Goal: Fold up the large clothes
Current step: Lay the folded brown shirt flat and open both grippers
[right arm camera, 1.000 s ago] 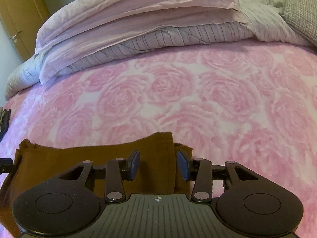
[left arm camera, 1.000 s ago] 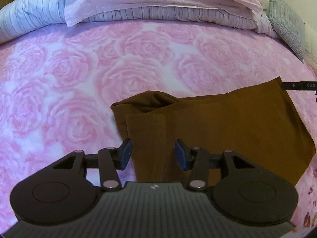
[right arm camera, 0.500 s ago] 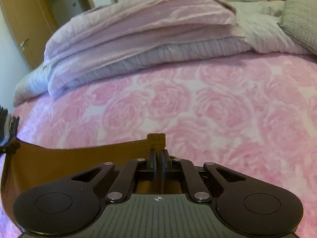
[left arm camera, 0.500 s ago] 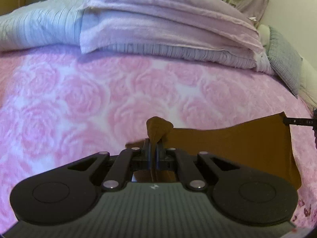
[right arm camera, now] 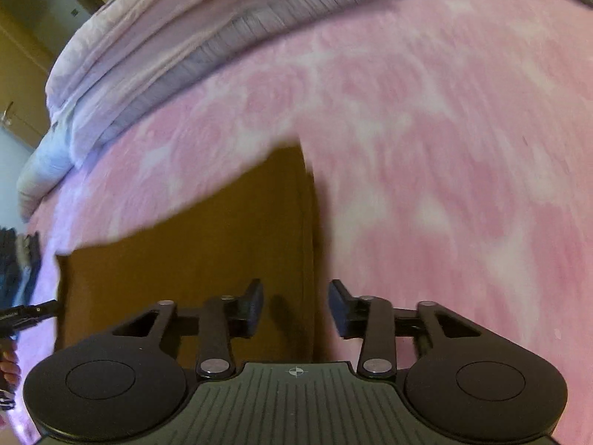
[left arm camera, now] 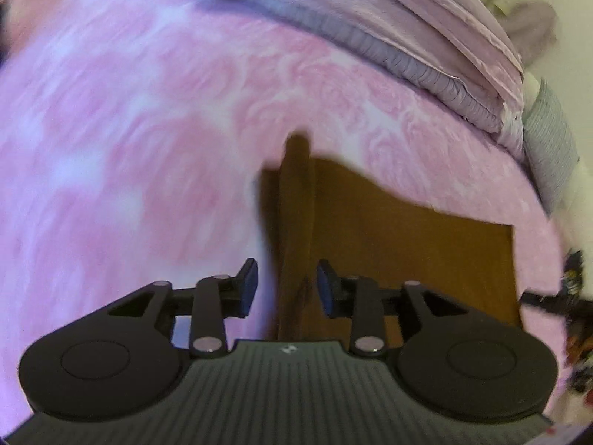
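Left wrist view: motion-blurred bedspread (left arm camera: 148,129), brown garment (left arm camera: 407,244) partly behind parted left gripper (left arm camera: 285,289), nothing clamped.

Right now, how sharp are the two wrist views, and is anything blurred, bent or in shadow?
Left wrist view: pink rose bedspread smeared by motion, brown garment soft-edged, the open left gripper crisp. Right wrist view: the same smear across the bedspread and garment, the open right gripper sharp, dark shadow under its fingers. Both views: fisheye bends the folded bedding into an arc.
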Tool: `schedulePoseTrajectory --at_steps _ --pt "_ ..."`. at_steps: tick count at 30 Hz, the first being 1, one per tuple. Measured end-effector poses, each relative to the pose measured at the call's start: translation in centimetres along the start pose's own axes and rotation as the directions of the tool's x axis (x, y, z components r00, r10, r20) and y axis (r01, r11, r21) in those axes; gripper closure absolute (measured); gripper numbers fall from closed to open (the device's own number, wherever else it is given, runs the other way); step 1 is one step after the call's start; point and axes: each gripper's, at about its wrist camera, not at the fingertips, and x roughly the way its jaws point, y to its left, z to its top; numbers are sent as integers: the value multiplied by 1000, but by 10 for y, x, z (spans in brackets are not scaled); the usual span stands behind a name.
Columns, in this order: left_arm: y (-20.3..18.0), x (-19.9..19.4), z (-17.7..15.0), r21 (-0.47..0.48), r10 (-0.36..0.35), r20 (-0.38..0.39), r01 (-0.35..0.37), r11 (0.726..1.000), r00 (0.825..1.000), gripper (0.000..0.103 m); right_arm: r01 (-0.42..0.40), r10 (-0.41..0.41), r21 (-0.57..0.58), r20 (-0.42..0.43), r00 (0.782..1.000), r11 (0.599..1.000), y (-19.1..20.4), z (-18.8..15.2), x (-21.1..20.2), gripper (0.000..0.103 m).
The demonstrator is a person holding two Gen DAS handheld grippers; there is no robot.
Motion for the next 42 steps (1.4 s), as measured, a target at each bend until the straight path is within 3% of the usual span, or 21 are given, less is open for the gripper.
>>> schedulePoseTrajectory --at_steps 4,8,9,10,11,14,16,18,20,21,23,25,27,30,35,38,41,42 --pt "15 -37 -50 -126 -48 -51 41 991 998 67 4 2 76 -83 997 997 -6 -57 -22 60" --pt "18 -35 -73 -206 -89 -60 75 976 994 69 -28 41 185 -64 997 982 -12 -83 -20 61" --pt "18 -30 -75 -209 -98 -54 85 974 994 74 -30 40 200 -46 998 979 -12 -85 -19 73" --pt "18 -27 -75 -205 -118 -54 105 973 992 87 -30 39 208 -42 998 978 -13 -85 -16 91" --pt "17 -24 -75 -185 -113 -61 100 978 992 102 -49 60 213 -48 997 976 -14 -83 -15 97" --pt "13 -34 -74 -80 -106 -54 101 992 993 102 -53 58 152 -28 998 987 -7 -81 -26 98" --pt "11 -33 -76 -10 -56 -91 55 998 994 100 -51 57 157 -35 998 986 -9 -83 -32 99" --pt "6 -19 -82 58 45 -163 -36 998 986 90 -9 21 151 -76 997 988 -11 -88 -23 98" --pt "-8 -16 -81 134 101 -167 -79 988 981 88 30 -14 144 -112 994 989 -7 -89 -14 95" --pt "-13 -18 -80 160 123 -167 -96 982 978 85 47 -30 135 -123 992 990 -5 -86 -15 89" --pt "-21 -28 -75 184 169 -139 -142 973 976 79 133 -124 67 -131 984 989 7 -78 -22 70" --pt "-25 -42 -68 187 221 -90 -202 962 971 79 223 -226 -48 -67 972 974 25 -73 -37 69" --pt "-36 -55 -58 204 256 2 -251 946 967 79 268 -265 -123 43 963 955 40 -69 -50 69" --pt "-61 -49 -42 291 245 120 -270 918 962 79 242 -205 -204 187 961 949 59 -56 -49 69" --pt "-89 11 -8 390 193 182 -251 886 964 79 240 -129 -360 305 944 902 84 -15 5 69" --pt "-80 49 9 365 230 166 -276 889 959 79 261 -134 -405 316 939 876 86 11 44 69" --pt "-72 77 13 353 302 145 -334 874 942 72 327 -245 -417 238 940 848 68 18 80 69" --pt "-70 75 14 336 307 149 -340 878 940 71 311 -232 -413 232 945 856 60 17 79 68"
